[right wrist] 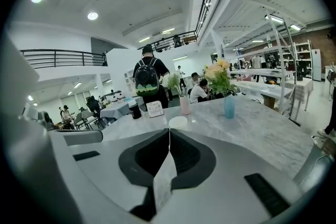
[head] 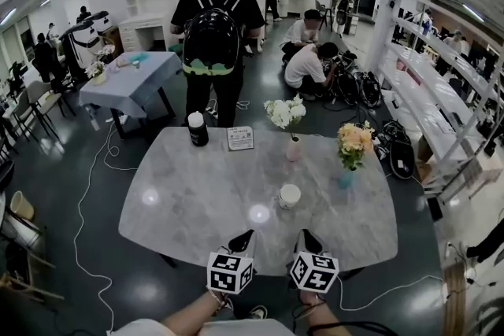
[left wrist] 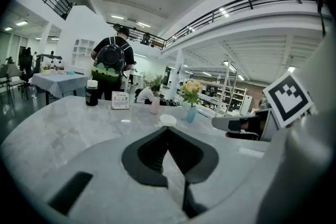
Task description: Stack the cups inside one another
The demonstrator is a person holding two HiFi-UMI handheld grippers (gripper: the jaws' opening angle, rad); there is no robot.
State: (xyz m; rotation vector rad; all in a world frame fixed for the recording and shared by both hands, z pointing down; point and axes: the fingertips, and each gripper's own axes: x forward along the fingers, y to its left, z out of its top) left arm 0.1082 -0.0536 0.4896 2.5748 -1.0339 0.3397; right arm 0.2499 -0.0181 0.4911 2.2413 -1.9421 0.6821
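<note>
So, two empty grippers at the near edge, white cup (head: 289, 196) out on the marble table (head: 181, 201).
The left gripper (head: 244, 236) has its jaws pressed together, the right gripper (head: 309, 236) likewise; the cup stands just beyond them, right of centre, nearer than the pink vase (head: 293, 148).

A white cup (head: 289, 196) stands upright on the grey marble tabletop (head: 197, 201), just right of the head view's centre. Whether it is one cup or several nested cannot be told.
</note>
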